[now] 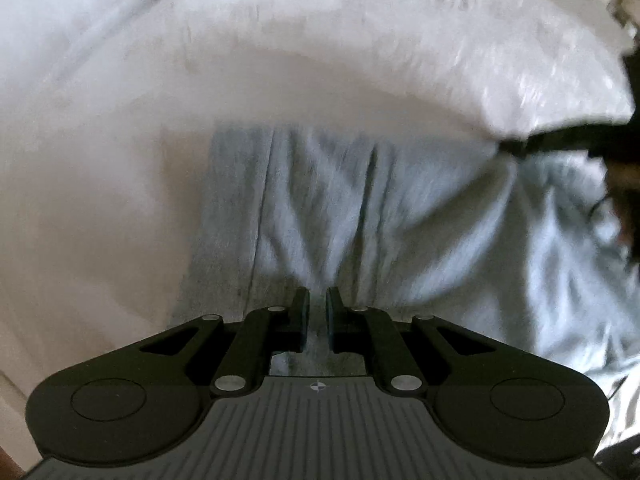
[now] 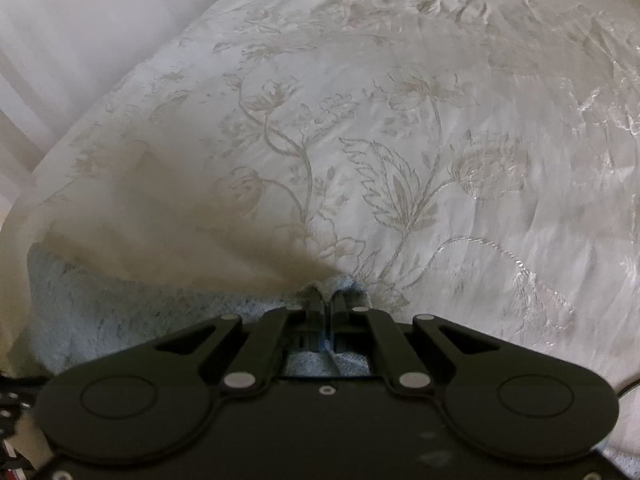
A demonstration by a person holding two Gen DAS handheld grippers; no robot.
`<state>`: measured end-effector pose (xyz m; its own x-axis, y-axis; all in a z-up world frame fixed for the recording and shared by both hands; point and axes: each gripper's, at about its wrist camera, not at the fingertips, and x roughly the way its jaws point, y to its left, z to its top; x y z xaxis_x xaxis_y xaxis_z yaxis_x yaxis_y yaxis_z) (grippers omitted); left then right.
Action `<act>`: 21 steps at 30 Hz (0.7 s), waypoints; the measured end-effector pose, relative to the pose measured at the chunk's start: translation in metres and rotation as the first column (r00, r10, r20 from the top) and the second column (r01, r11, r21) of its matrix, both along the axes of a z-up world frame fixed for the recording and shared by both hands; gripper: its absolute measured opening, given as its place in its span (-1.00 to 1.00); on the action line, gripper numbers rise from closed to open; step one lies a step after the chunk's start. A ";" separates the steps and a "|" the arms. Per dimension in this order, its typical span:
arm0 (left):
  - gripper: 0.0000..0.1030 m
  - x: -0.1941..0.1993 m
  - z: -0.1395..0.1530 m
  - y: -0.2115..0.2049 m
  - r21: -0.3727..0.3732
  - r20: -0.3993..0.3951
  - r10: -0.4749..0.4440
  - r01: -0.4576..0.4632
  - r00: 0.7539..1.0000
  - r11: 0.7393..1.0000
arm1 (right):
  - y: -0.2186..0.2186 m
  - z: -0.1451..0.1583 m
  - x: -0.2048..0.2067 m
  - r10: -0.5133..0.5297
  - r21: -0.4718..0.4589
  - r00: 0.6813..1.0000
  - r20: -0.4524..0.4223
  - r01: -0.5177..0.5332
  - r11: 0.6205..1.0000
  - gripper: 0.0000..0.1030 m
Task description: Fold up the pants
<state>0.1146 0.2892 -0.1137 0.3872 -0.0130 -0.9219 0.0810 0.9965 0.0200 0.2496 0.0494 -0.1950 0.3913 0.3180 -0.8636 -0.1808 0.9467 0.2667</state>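
Light blue-grey pants [image 1: 360, 208] lie on a white bed cover [image 1: 100, 200]. In the left wrist view my left gripper [image 1: 318, 308] points steeply down, its jaws almost together on a pinch of the cloth. Pleats in the pants run in toward its tips. In the right wrist view my right gripper [image 2: 328, 300] is shut on a bunched edge of the pants [image 2: 120, 320], and the fabric wraps around its tips. In the left wrist view the right gripper [image 1: 520, 146] is a dark blur at the pants' far right edge, with a hand [image 1: 624, 200] behind it.
A white bedspread with embroidered flowers [image 2: 400, 160] fills the space ahead of the right gripper. A pale wall or headboard [image 2: 60, 40] rises at the upper left. Dark gear with cables shows at the lower left edge [image 2: 12, 420].
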 end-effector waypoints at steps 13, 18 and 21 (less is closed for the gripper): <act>-0.81 0.038 -0.021 0.023 0.010 -0.024 0.124 -0.124 0.992 0.992 | -0.001 0.029 -0.016 -0.041 -0.061 0.995 0.095 0.047 0.997 -0.49; -0.81 0.027 0.001 -0.013 -0.027 0.070 -0.002 0.004 0.998 1.000 | -0.007 0.067 -0.062 -0.051 -0.047 0.985 0.167 0.060 0.997 -0.38; -0.80 0.019 -0.009 -0.038 -0.041 0.044 -0.129 0.131 0.991 0.991 | 0.000 0.065 -0.098 -0.036 -0.047 0.993 0.116 0.042 0.998 -0.38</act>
